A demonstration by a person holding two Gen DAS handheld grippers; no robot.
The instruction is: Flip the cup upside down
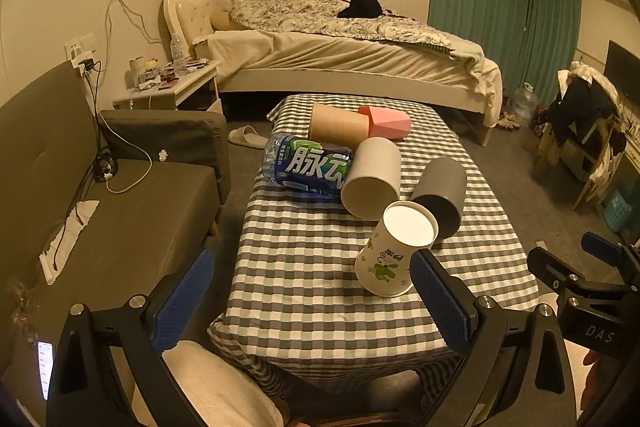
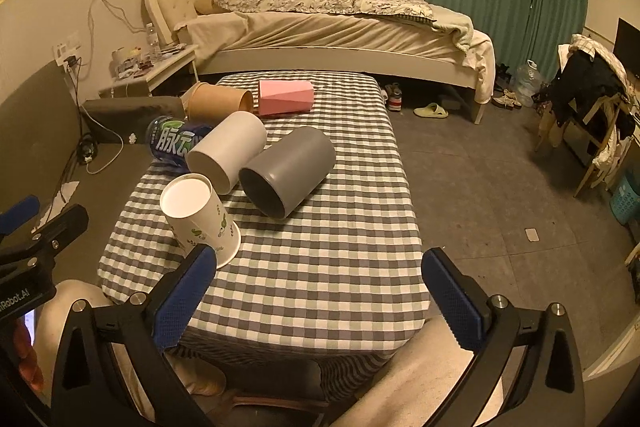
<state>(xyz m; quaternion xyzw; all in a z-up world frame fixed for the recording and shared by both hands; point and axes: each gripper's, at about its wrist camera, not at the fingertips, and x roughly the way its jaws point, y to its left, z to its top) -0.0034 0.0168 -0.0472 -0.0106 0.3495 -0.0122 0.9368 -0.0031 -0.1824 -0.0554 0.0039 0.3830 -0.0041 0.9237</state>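
Observation:
A white paper cup with green print (image 1: 390,251) (image 2: 200,217) stands upside down, rim on the checked tablecloth (image 1: 304,267) (image 2: 320,267), near the table's front. A grey cup (image 1: 440,197) (image 2: 288,171), a white cup (image 1: 372,177) (image 2: 226,151), a brown cup (image 1: 338,127) (image 2: 218,103) and a pink cup (image 1: 386,123) (image 2: 286,97) lie on their sides. My left gripper (image 1: 312,291) is open and empty, its right finger close beside the paper cup. My right gripper (image 2: 316,291) is open and empty above the table's front edge.
A blue-labelled water bottle (image 1: 308,165) (image 2: 174,143) lies on the table's left side. A dark sofa (image 1: 120,195) stands left of the table, a bed (image 1: 340,43) behind it. A chair with clothes (image 1: 588,123) stands at the right. My knees show below both grippers.

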